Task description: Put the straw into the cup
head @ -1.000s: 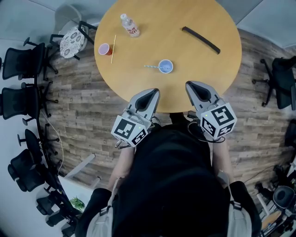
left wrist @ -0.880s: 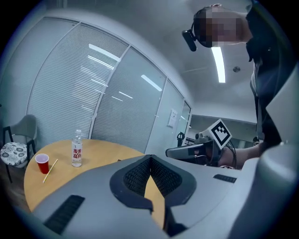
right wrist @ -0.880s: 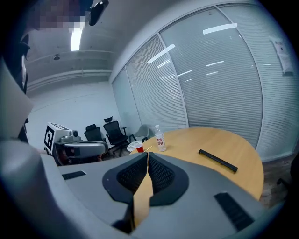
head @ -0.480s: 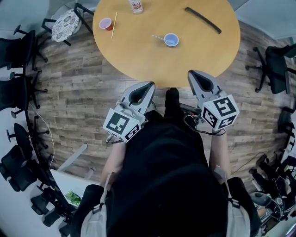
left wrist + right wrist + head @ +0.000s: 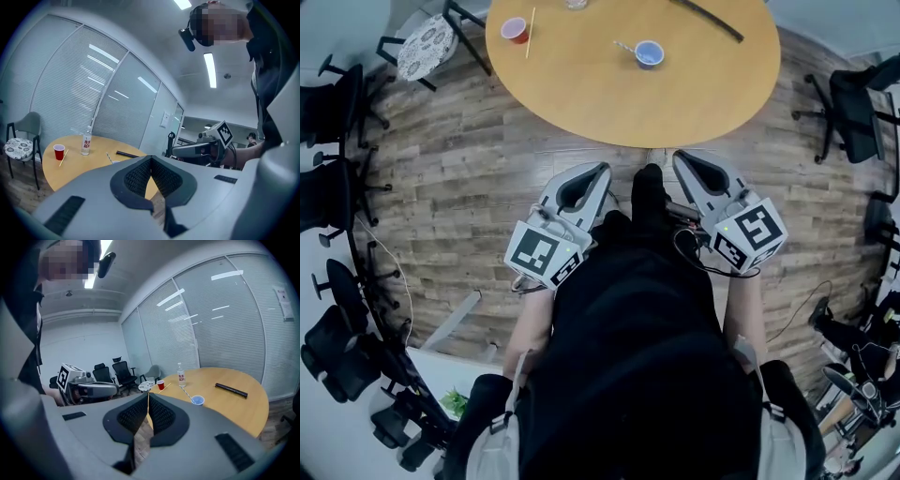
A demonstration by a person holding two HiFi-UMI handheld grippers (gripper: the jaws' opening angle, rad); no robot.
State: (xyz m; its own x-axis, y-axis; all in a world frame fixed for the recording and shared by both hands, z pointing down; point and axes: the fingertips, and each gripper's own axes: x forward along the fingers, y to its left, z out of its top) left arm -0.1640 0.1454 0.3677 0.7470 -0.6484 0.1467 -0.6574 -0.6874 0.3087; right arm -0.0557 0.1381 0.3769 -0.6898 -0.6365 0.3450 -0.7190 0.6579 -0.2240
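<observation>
Far from both grippers, the round wooden table [image 5: 581,89] carries a small blue cup [image 5: 649,54] with a striped straw [image 5: 626,47] lying against it. A red cup [image 5: 516,30] stands at the table's left, a thin yellowish stick [image 5: 530,33] beside it. My left gripper [image 5: 600,172] and right gripper [image 5: 680,159] hang over the wood floor short of the table edge, both shut and empty. The left gripper view shows the red cup [image 5: 59,152] and striped straw [image 5: 108,157] far off. The blue cup [image 5: 198,401] and striped straw [image 5: 186,392] appear in the right gripper view.
A plastic bottle [image 5: 180,375] and a long black bar [image 5: 708,19] also lie on the table. A chair with a patterned cushion [image 5: 427,42] stands at the table's left. Black office chairs [image 5: 328,103] line the left wall; another chair [image 5: 853,103] is at the right.
The table has slid toward the top of the head view as the person backed away. Both grippers, earlier at the table's near edge, are now over the floor. Jaws stayed shut.
</observation>
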